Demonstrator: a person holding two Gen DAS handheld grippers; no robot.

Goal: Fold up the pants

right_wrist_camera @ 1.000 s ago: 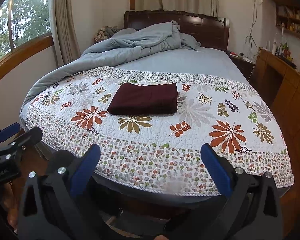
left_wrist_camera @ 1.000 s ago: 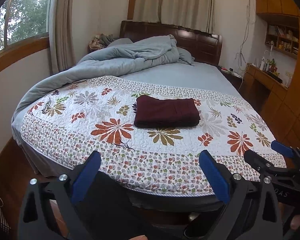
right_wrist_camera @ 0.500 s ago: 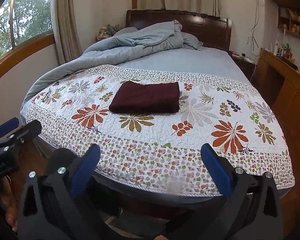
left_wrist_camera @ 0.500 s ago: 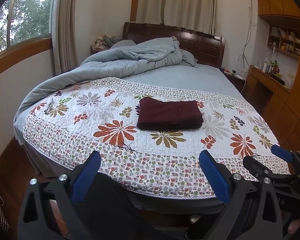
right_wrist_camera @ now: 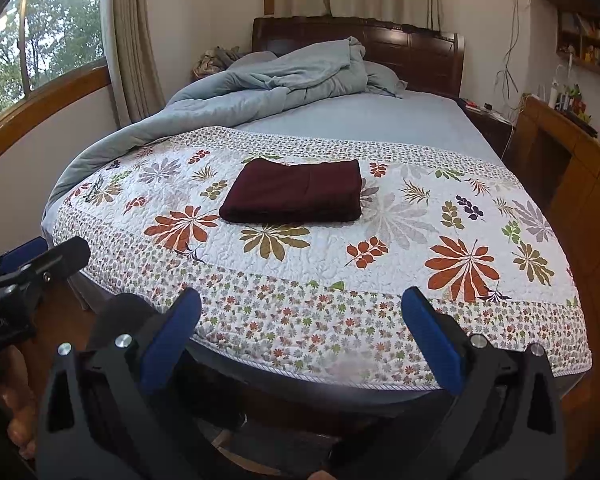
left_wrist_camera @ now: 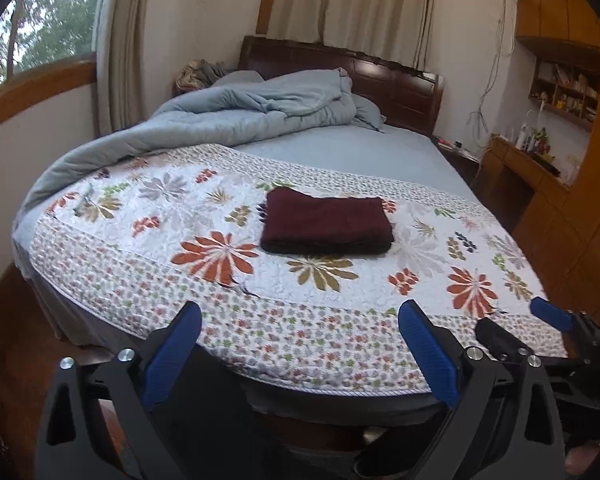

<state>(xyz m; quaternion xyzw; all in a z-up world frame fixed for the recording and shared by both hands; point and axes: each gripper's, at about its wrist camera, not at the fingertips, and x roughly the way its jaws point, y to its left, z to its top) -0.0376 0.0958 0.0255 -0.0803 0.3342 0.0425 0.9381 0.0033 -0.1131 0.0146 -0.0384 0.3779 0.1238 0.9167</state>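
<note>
Dark maroon pants (left_wrist_camera: 326, 225) (right_wrist_camera: 294, 196) lie folded into a flat rectangle on the floral quilt (left_wrist_camera: 260, 280) (right_wrist_camera: 380, 272), near the middle of the bed's foot end. My left gripper (left_wrist_camera: 300, 350) hangs open off the bed's near edge, well short of the pants, with nothing between its blue pads. My right gripper (right_wrist_camera: 300, 346) is likewise open and empty, held off the foot of the bed. In the left wrist view the right gripper (left_wrist_camera: 528, 328) shows at the lower right, while the right wrist view catches the left gripper (right_wrist_camera: 40, 256) at its left edge.
A rumpled grey-blue duvet (left_wrist_camera: 240, 120) is piled toward the dark wooden headboard (right_wrist_camera: 400, 52). A window and curtain (right_wrist_camera: 128, 40) stand on the left, a wooden desk and shelves (left_wrist_camera: 540, 160) on the right. Brown wooden floor (left_wrist_camera: 4, 340) runs below the bed's edge.
Both grippers have drawn back and risen slightly from the bed, so the pants look a little farther away. The pants have not moved, and both grippers stay open.
</note>
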